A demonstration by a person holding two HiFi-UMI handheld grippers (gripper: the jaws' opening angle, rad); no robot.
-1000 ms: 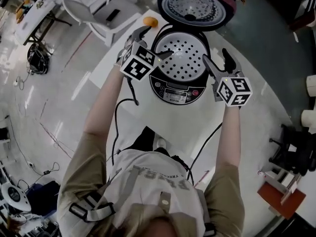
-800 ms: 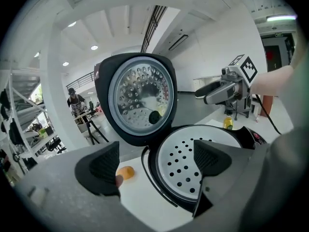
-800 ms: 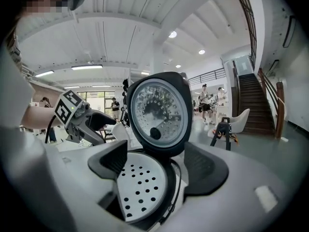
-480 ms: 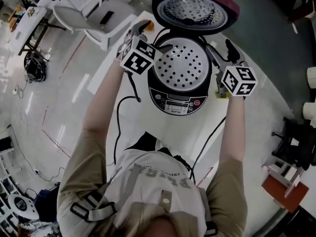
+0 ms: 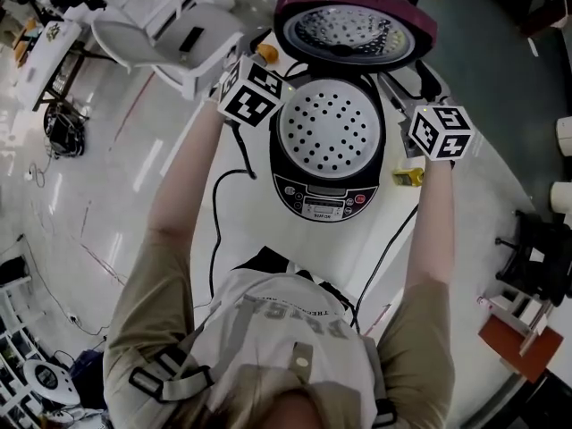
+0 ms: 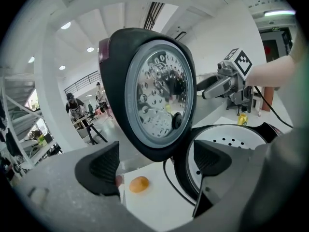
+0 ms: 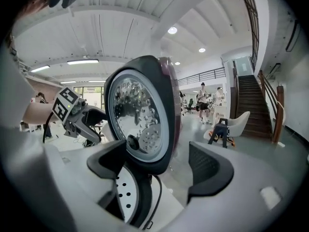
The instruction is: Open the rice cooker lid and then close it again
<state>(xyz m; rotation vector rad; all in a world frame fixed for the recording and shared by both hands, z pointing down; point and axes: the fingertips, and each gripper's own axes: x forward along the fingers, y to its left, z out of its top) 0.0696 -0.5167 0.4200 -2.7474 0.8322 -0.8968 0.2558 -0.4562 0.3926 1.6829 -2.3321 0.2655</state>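
The white table carries the rice cooker, which sits between the two hand-held grippers. Its lid stands raised, just ahead of both. The left hand-held gripper is released, jaws apart and gripping nothing. The right hand-held gripper also gapes wide, its pads clear of the lid's rim. A small orange object lies just ahead of the left one.
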